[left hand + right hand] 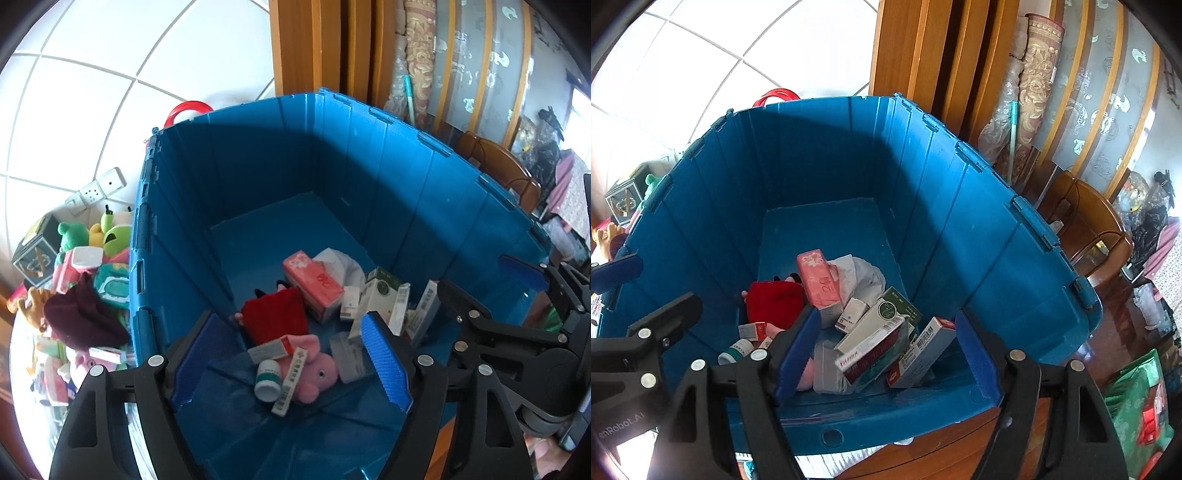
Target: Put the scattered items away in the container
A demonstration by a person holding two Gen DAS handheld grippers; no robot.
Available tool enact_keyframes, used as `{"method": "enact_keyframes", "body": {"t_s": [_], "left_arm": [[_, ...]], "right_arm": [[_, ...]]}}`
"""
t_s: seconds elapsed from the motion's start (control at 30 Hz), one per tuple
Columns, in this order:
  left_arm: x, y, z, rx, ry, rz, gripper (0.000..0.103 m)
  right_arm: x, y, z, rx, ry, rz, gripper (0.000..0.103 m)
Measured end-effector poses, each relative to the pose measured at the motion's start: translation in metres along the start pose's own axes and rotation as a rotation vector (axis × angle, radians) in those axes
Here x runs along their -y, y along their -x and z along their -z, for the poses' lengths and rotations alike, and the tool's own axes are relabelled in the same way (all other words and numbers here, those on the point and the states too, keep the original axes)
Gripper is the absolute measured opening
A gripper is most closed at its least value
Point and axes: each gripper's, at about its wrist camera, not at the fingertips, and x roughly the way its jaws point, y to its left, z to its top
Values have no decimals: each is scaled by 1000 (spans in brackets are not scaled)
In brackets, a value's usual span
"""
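Note:
A large blue crate (332, 155) fills both views. On its floor lie a pink tissue pack (314, 288), a red plush (277, 317), a pink pig plush (317, 369), a white bottle with a green cap (267, 380) and several medicine boxes (384, 295). My left gripper (295, 365) hangs open over the crate's near end, nothing between its pads. My right gripper (886, 354) stands open beside it above the boxes (879, 332), holding nothing. Left of the crate lies a heap with a green frog plush (110, 232), a dark maroon hat (81, 317) and a wipes pack (112, 288).
A white power strip (99, 190) lies on the tiled floor beyond the heap. A red handle (188, 109) shows behind the crate. Wooden door panels (314, 44) and a wooden chair (498, 166) stand behind and to the right. A green bag (1137, 398) sits at the right.

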Motion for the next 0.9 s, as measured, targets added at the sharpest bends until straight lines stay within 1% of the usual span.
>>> {"method": "enact_keyframes", "body": {"t_s": [0.2, 0.23, 0.27, 0.33, 0.6, 0.73, 0.9], "left_arm": [[0, 7, 0, 21, 7, 5, 81], [-1, 8, 0, 26, 11, 8, 82], [-2, 10, 0, 32, 16, 10, 82], [-6, 14, 1, 45, 22, 8, 84], [-31, 46, 11, 124, 56, -26, 87], [-54, 68, 22, 157, 62, -39, 89], [-89, 93, 44, 182, 75, -87, 89]], "right_arm": [[9, 7, 0, 20, -25, 18, 76], [10, 9, 0, 27, -30, 22, 82], [12, 11, 0, 33, -35, 23, 93], [13, 14, -1, 46, -42, 20, 103], [2, 31, 1, 82, -69, 2, 103], [-16, 44, 5, 96, -77, -10, 103], [-48, 68, 14, 120, -70, -43, 103]]}}
